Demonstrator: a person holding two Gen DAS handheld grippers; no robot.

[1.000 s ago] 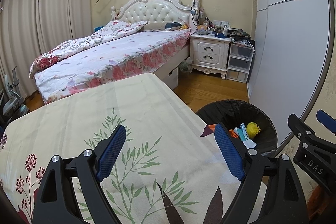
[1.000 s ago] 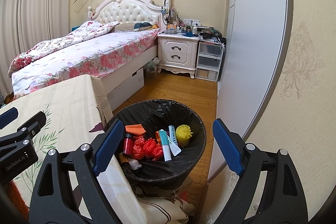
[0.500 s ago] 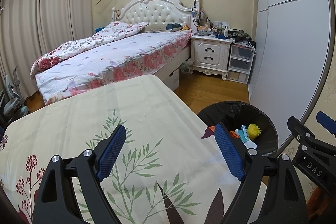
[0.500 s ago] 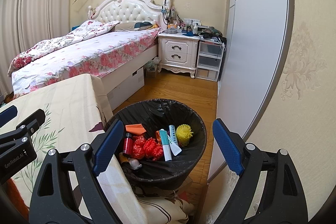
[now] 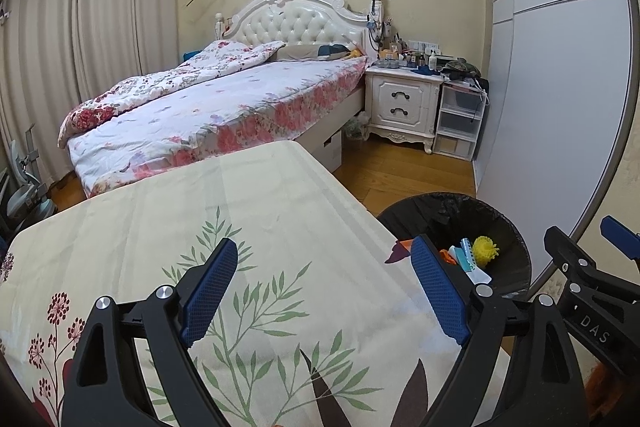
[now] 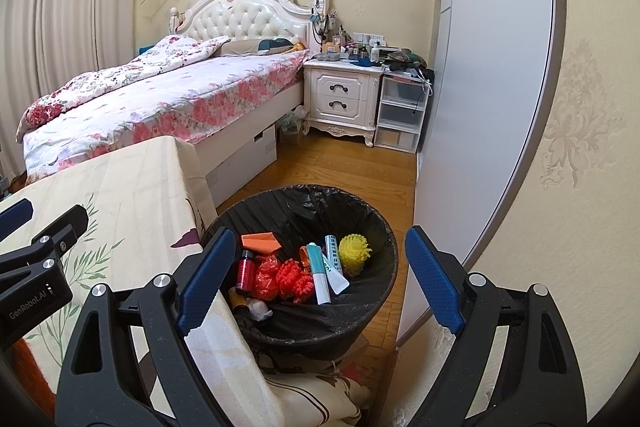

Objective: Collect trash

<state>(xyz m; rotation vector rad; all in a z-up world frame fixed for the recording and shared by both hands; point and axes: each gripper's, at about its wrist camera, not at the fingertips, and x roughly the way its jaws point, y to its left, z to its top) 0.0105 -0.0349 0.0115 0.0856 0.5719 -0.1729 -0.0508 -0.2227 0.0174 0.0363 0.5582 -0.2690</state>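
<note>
Bedroom, pale patterned wallpaper, wood floor (image 6: 340, 167). Grey sliding wardrobe (image 6: 492, 75) along the right wall. Curtains (image 5: 80, 47) closed at far left.

Bed (image 5: 224, 107) with floral cover and white tufted headboard against the far wall. White nightstand (image 6: 340, 99) at the bed's right, its top crowded with small bottles and clutter too small to tell apart; clear plastic drawers (image 6: 402, 119) stand just beside it, against the wardrobe.

Table (image 5: 200, 219) in the foreground under a cream cloth printed with leaves and red flowers; its far right corner points toward the bed.

Bin (image 6: 372, 291) lined with a black bag stands on the floor just beside the table's right edge. Trash inside: orange folded paper (image 6: 260, 242), red bottle (image 6: 245, 270), red crumpled pieces (image 6: 282, 277), white-and-teal tubes (image 6: 320, 273), yellow pom-like ball (image 6: 354, 251). From the left wrist view the table edge hides most of the bin's contents.

Left gripper (image 5: 324, 293) over the cloth, jaws opening, nothing between them. Right gripper (image 6: 316, 281) over the bin, jaws spread wide, empty.

Lower bin wall hidden behind draped cloth.
</note>
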